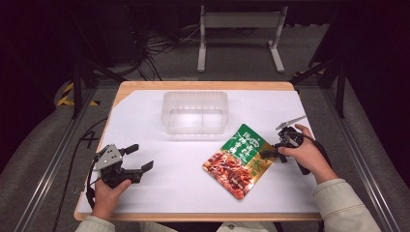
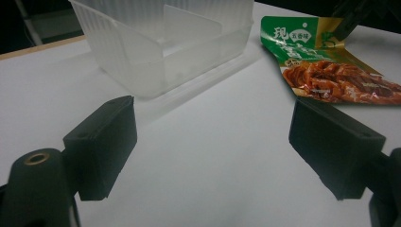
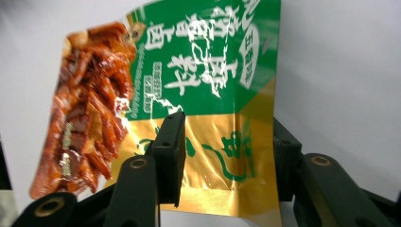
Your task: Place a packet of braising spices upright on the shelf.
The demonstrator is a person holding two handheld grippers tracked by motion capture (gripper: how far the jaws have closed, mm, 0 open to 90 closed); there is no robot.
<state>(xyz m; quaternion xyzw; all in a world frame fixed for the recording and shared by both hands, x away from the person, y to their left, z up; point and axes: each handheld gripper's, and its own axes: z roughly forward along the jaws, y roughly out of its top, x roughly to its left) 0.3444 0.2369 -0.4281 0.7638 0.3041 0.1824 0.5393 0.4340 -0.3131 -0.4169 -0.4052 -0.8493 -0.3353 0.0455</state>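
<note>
A green, gold and red snack packet [image 1: 237,160] lies on the white table sheet, right of centre. My right gripper [image 1: 269,153] is at its right edge. In the right gripper view the packet's gold end [image 3: 222,156] sits between the jaws, one jaw over the printed face and the other behind the edge, with a clear gap between them. My left gripper [image 1: 137,157] rests at the front left, open and holding nothing. In the left gripper view the packet [image 2: 331,71] lies ahead to the right.
A clear plastic bin [image 1: 195,112] with an inner divider stands at the back centre of the white sheet [image 1: 159,193]; the left gripper view shows the bin [image 2: 165,42] just ahead. A white metal stand [image 1: 239,21] sits on the floor beyond the table.
</note>
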